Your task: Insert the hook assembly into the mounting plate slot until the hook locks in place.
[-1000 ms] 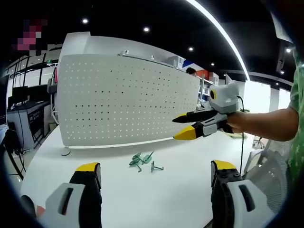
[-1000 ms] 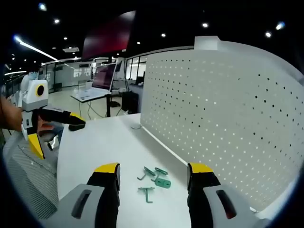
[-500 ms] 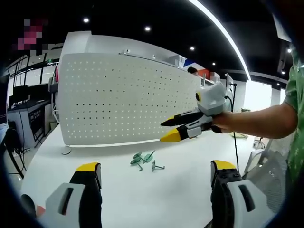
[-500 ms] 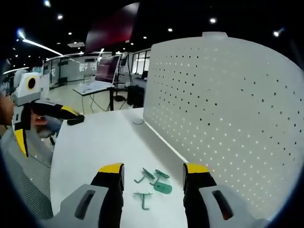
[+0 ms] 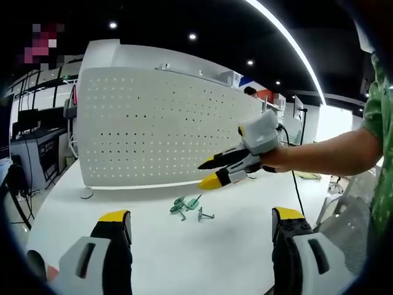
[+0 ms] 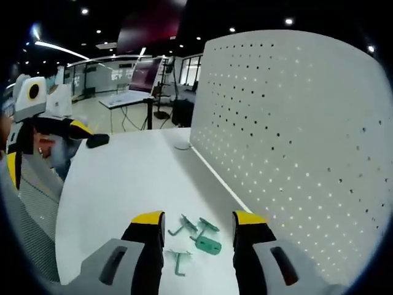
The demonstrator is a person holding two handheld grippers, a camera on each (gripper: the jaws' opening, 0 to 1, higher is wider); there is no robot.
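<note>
1. Open-plan office with dark ceiling and spot lights; a smooth white worktop (image 5: 184, 246) carries a tall white pegboard panel (image 5: 159, 132), matte and dotted with small round holes, standing upright along its far side.
2. Small green hook parts (image 6: 195, 236) lie loose on the worktop near the panel's foot: thin bent rods and one flat rounded plate, scattered at differing angles.
3. In the right gripper view, the right gripper (image 6: 198, 221) hangs just above the parts, its yellow-tipped jaws apart and empty.
4. Left gripper (image 5: 199, 221) is back from the parts, its jaws wide and empty.
</note>
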